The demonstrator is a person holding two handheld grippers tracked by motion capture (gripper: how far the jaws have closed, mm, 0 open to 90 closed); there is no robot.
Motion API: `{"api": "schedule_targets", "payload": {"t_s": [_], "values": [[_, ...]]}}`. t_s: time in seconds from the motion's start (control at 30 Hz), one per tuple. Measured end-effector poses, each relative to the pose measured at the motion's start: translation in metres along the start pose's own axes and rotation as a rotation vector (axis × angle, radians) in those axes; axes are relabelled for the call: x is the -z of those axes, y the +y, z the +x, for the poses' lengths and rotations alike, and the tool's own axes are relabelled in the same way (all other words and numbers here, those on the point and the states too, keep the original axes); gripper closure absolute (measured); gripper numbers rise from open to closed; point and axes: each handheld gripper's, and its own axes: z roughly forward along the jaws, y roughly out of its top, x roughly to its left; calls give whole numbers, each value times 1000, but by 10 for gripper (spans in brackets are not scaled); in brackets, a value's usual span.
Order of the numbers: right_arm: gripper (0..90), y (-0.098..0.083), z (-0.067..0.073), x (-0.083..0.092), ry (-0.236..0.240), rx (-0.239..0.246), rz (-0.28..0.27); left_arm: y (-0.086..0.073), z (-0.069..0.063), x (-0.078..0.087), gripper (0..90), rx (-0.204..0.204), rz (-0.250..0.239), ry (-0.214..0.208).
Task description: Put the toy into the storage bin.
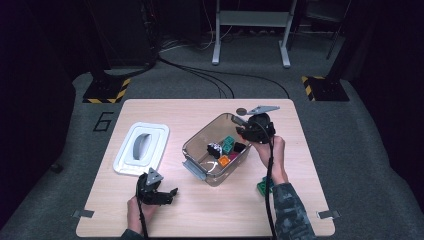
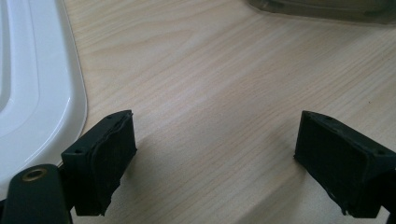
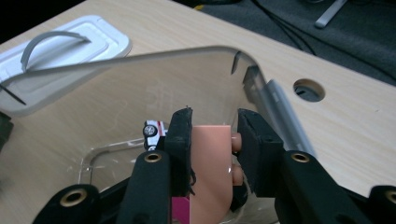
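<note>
A peach-coloured building block with round studs on its side is held between the two black jaws in the lower middle of the right gripper view. It hangs over the open clear plastic box, which stands in the middle of the table in the high view.

One clear bin, centre of the frame. One white lid, left of it. Two tools: left, right. One green block on the counter, lower right. One toy car inside the bin.
</note>
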Motion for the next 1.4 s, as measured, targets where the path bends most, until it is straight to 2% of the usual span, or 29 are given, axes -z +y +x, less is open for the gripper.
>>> {"api": "schedule_targets", "payload": {"t_s": [0.27,0.3,0.47,0.5,0.67,0.83,0.87,0.9,0.93,1.0,1.03,1.07,1.1,1.17,1.23,1.33,1.37,1.4], "values": [[665,-10,0,-11,0,-8,24,0,0,0,121,0,0,0],[665,-11,-2,-13,4,8,21,0,0,0,121,0,0,0],[662,-15,-2,-17,3,-17,37,0,0,0,121,1,2,-1],[661,-17,-3,-18,4,2,39,0,0,0,121,0,0,0],[658,-21,-1,-22,-3,-6,70,0,0,0,122,1,-4,3],[625,-23,-1,-22,-11,6,77,0,0,0,123,1,-4,3],[572,-23,1,-19,-15,2,74,0,0,0,123,1,-4,4],[572,-23,1,-19,-15,2,74,0,0,0,123,1,-4,4],[498,-23,1,-15,-23,9,61,0,0,0,123,1,-4,4],[431,-22,3,-8,-32,-6,52,0,0,0,123,1,-4,4],[396,-22,1,-5,-32,11,41,0,0,0,123,2,-4,4],[360,-22,3,-1,-33,-12,33,0,0,0,123,2,-4,4],[360,-22,3,-1,-33,-12,33,0,0,0,123,2,-4,4],[253,-23,0,12,-40,-11,8,0,0,0,123,1,-4,4],[232,-24,-1,16,-43,-17,-2,0,0,0,123,1,-4,4],[157,-29,-6,33,-46,-41,-10,0,0,0,123,2,-4,4],[157,-29,-6,33,-46,-41,-10,0,0,0,123,1,-4,4],[145,-34,-9,40,-53,-47,-11,0,0,0,124,1,-4,4]]}}
